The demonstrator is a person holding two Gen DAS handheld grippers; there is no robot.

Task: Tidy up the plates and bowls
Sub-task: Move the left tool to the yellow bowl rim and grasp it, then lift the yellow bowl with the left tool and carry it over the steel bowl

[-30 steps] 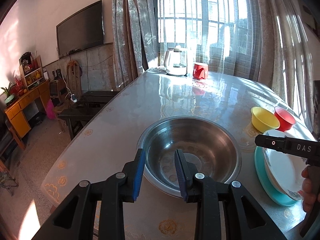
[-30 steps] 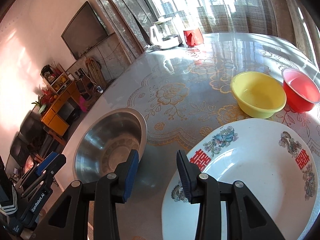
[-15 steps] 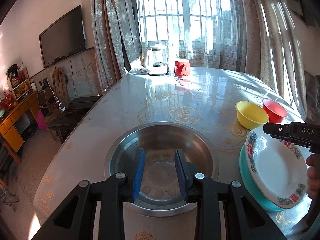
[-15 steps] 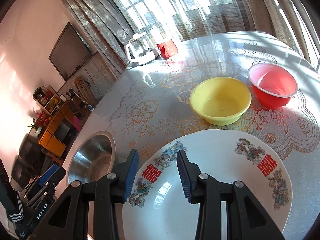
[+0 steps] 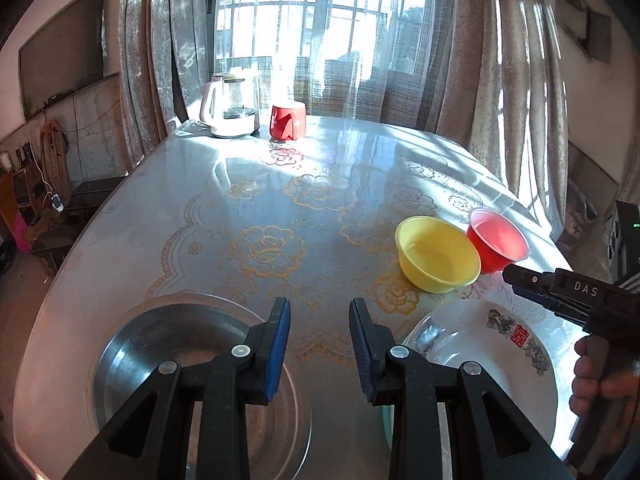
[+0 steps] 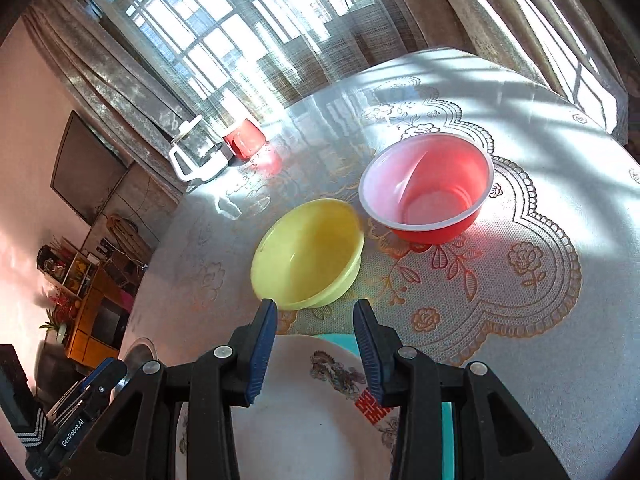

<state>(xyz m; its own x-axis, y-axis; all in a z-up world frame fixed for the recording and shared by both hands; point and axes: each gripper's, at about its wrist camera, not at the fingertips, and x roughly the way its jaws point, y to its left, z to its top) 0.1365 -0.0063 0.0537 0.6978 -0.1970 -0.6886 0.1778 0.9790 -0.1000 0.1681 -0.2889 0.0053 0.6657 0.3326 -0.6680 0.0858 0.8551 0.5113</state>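
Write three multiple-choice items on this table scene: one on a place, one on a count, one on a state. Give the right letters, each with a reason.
1. Where does the white plate sit?
A. on a teal plate
B. inside the steel bowl
C. beside the kettle

2. How many small plastic bowls stand on the table?
A. one
B. two
C. four

3. What do the right tongs hold?
A. the yellow bowl
B. the white plate
C. nothing

Answers:
1. A: a teal plate edge shows under the white plate's far rim.
2. B: only the yellow bowl and the red bowl stand there, side by side.
3. C: the tongs are open above the white plate, with only air between them.
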